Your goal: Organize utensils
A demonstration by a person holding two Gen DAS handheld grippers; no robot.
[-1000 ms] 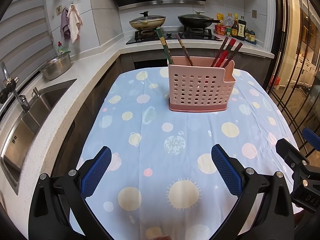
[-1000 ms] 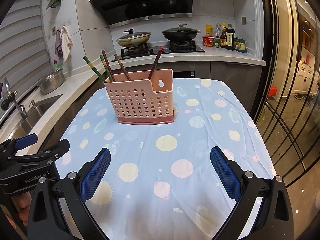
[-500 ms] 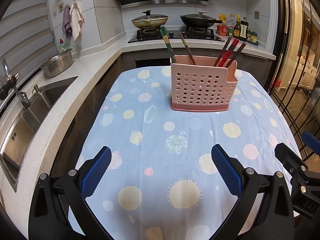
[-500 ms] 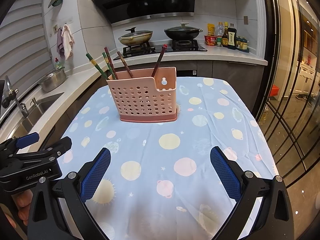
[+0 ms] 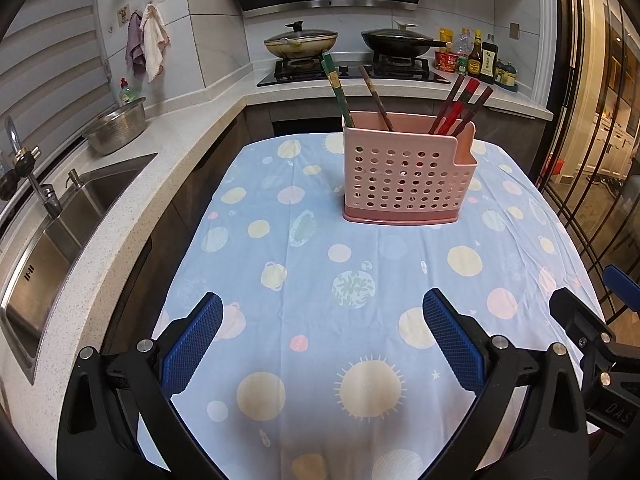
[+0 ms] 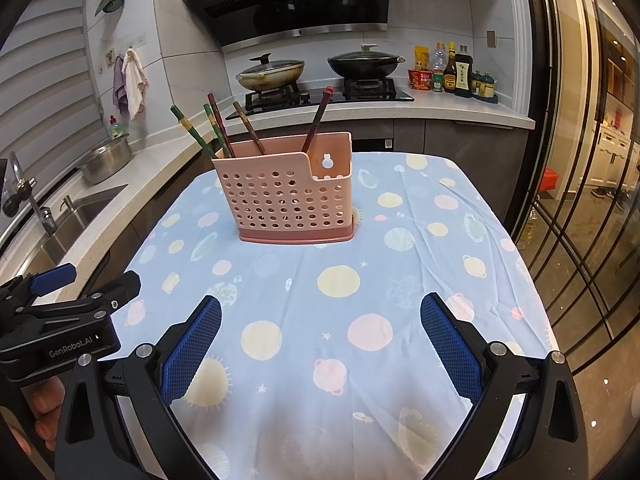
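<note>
A pink perforated utensil holder (image 5: pixel 406 172) stands on the blue planet-print tablecloth (image 5: pixel 320 280); it also shows in the right wrist view (image 6: pixel 286 196). Green chopsticks (image 5: pixel 338 90), a brown one (image 5: pixel 374 96) and red ones (image 5: pixel 460 104) stand in it. In the right wrist view the green chopsticks (image 6: pixel 192 130) lean left and a red one (image 6: pixel 318 118) leans right. My left gripper (image 5: pixel 322 340) is open and empty, well short of the holder. My right gripper (image 6: pixel 320 338) is open and empty too, beside the left one.
A sink (image 5: pixel 52 236) and steel bowl (image 5: pixel 118 130) lie on the counter at left. A stove with two pans (image 5: pixel 348 40) and bottles (image 5: pixel 478 60) stand behind. Glass doors (image 6: pixel 592 200) are at right. The table edge is near on both sides.
Both grippers have risen and pulled back a little, so the holder sits lower in view. Both stay open and empty. The holder and chopsticks have not moved.
</note>
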